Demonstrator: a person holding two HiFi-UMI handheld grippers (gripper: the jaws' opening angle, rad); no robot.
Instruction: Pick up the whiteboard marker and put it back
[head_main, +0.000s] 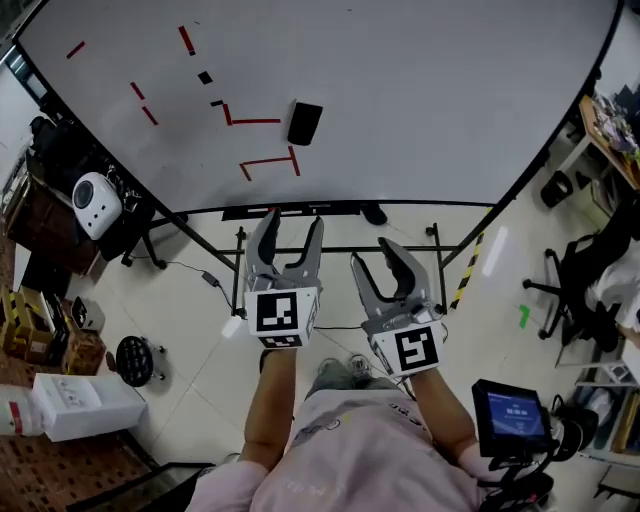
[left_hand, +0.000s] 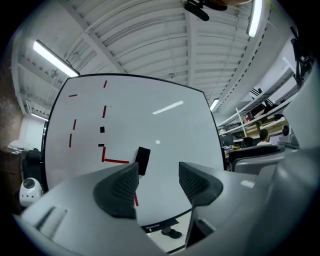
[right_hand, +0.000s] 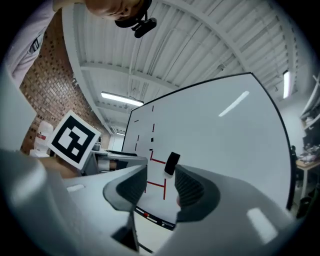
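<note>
Wide apart and empty: left hand-held gripper (head_main: 293, 225), right hand-held gripper (head_main: 378, 258). Hard to pick out any marker among small dark shapes on the whiteboard (head_main: 420, 90) tray (head_main: 300, 210). Board's top cut off.

The left gripper (head_main: 293, 222) and the right gripper (head_main: 383, 262) both have smooth, pale grey plastic shells with a dull sheen. Their inner pads (left_hand: 120, 186) are dark, matt and finely ribbed, like rubber. The cubes (head_main: 281, 313) at their backs carry flat, matt black-and-white print. Ahead of the jaws, the whiteboard (head_main: 420, 100) is smooth and glossy and mirrors the ceiling lamps. A matt black block (head_main: 304, 122) sits on it. Its stand (head_main: 438, 255) looks like black painted metal tube. Under the grippers the floor (head_main: 210, 350) is pale, polished tile. Behind them the shirt (head_main: 350, 450) is soft pink cloth. Left of the right gripper, a wall (right_hand: 42, 85) is rough brick.
</note>
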